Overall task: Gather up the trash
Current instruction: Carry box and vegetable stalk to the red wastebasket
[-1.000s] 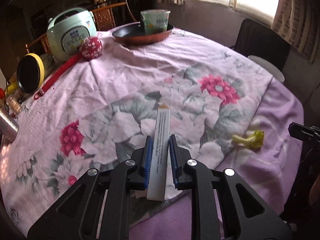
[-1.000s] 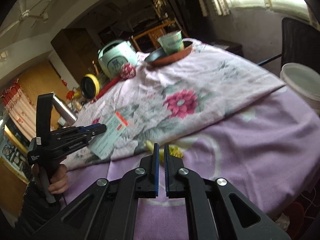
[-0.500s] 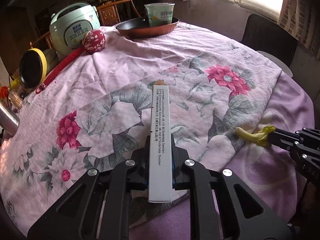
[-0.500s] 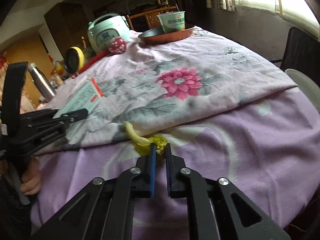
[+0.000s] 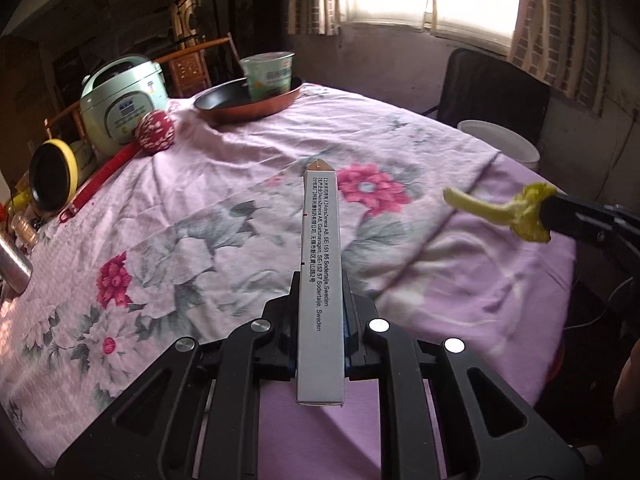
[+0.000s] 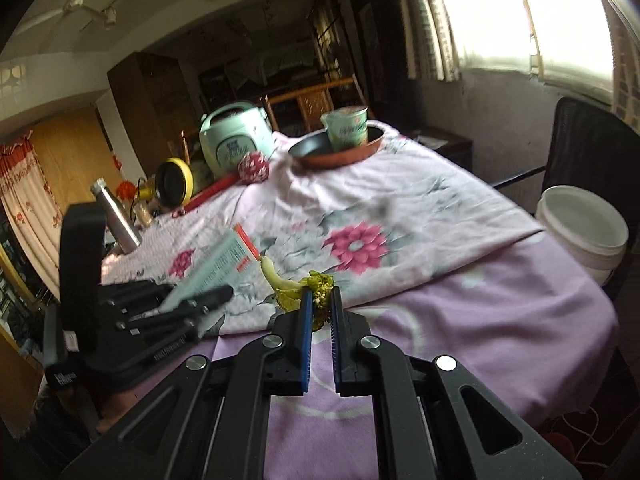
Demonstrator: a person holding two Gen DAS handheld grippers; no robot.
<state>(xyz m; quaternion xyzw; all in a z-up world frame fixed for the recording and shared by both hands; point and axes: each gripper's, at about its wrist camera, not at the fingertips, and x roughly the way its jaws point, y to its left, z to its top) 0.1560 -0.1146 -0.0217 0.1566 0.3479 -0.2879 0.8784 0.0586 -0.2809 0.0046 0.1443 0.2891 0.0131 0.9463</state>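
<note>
My left gripper (image 5: 320,292) is shut on a flat grey medicine box (image 5: 321,264), held edge-up above the table; the box also shows in the right wrist view (image 6: 216,268). My right gripper (image 6: 320,300) is shut on a yellow-green vegetable stalk (image 6: 298,288), lifted off the cloth. In the left wrist view the stalk (image 5: 500,212) hangs in the air at the right, pinched by the right gripper (image 5: 554,210). A white bucket (image 6: 580,232) stands beside the table at the right, also seen in the left wrist view (image 5: 500,142).
The round table has a floral cloth (image 5: 240,184) over purple cloth (image 5: 500,280). At the far side are a pan (image 5: 248,100) with a green cup (image 5: 268,74), a rice cooker (image 5: 120,96), a red ball (image 5: 154,132), a yellow-rimmed pan (image 5: 50,178). A black chair (image 5: 492,92) stands at the right.
My right gripper closed on the stalk and lifted it off the table. My left gripper rose with the box in it.
</note>
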